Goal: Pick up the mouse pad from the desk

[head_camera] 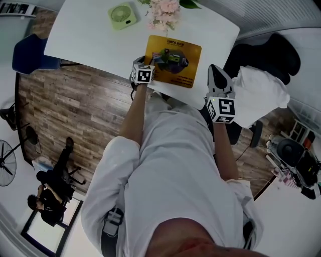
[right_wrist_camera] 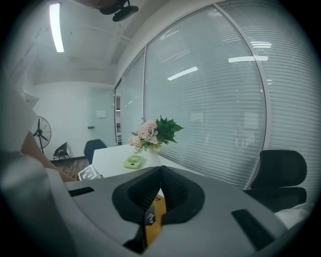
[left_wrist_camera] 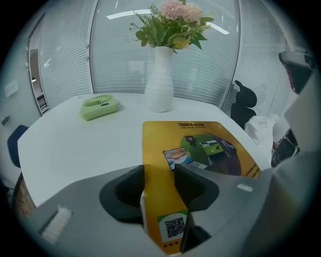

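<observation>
The yellow printed mouse pad (head_camera: 173,60) lies flat at the near edge of the white desk (head_camera: 90,40). My left gripper (head_camera: 149,64) points steeply down at the pad's near left corner. In the left gripper view the pad (left_wrist_camera: 200,145) runs back between the jaws of that gripper (left_wrist_camera: 159,170), which stand apart on either side of a strip with a QR code and do not pinch it. My right gripper (head_camera: 214,70) hangs off the desk's right edge, shut and empty. Its view shows the closed jaws of the right gripper (right_wrist_camera: 160,170) and a sliver of the pad (right_wrist_camera: 154,221).
A green desk fan (head_camera: 122,15) and a white vase of flowers (left_wrist_camera: 159,85) stand behind the pad. A black chair (head_camera: 266,57) draped with a white cloth (head_camera: 261,95) is at the right, and a blue chair (head_camera: 30,52) at the left.
</observation>
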A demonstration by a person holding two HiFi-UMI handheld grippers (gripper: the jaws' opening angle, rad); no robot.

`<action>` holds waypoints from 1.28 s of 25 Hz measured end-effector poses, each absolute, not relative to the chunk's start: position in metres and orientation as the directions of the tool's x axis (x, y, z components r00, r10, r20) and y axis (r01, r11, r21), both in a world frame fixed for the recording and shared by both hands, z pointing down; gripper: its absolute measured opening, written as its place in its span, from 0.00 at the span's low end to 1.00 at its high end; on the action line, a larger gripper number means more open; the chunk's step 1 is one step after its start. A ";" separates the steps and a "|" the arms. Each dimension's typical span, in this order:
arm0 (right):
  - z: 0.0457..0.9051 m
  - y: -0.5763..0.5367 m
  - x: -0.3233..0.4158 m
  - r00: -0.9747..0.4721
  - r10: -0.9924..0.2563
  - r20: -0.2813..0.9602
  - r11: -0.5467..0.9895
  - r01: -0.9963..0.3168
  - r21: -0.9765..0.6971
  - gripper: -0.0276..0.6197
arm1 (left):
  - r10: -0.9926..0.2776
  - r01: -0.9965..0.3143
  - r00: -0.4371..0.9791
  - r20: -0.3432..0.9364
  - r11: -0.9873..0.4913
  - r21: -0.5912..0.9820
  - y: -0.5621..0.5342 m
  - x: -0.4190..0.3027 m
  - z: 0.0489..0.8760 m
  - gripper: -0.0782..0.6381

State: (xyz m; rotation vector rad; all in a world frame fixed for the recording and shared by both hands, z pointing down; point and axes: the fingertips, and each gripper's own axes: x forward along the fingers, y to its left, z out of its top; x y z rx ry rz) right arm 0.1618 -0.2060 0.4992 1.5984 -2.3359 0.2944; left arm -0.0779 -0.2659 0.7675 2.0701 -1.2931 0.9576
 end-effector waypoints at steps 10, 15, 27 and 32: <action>0.496 -0.210 0.166 -0.334 -0.877 0.345 0.358 -0.934 0.005 0.04 | -0.518 -0.874 0.371 0.771 -0.475 0.101 -0.261 -0.064 0.768 0.16; 0.491 -0.209 0.168 -0.333 -0.881 0.336 0.357 -0.934 0.009 0.04 | -0.534 -0.875 0.426 0.731 -0.450 0.181 -0.258 -0.064 0.750 0.15; 0.480 -0.199 0.153 -0.362 -0.881 0.305 0.385 -0.923 0.019 0.04 | -0.609 -0.774 0.580 0.541 -0.618 0.134 -0.232 -0.038 0.649 0.14; 0.476 -0.196 0.146 -0.371 -0.882 0.291 0.391 -0.920 0.014 0.04 | -0.639 -0.736 0.605 0.475 -0.677 0.025 -0.221 -0.028 0.597 0.14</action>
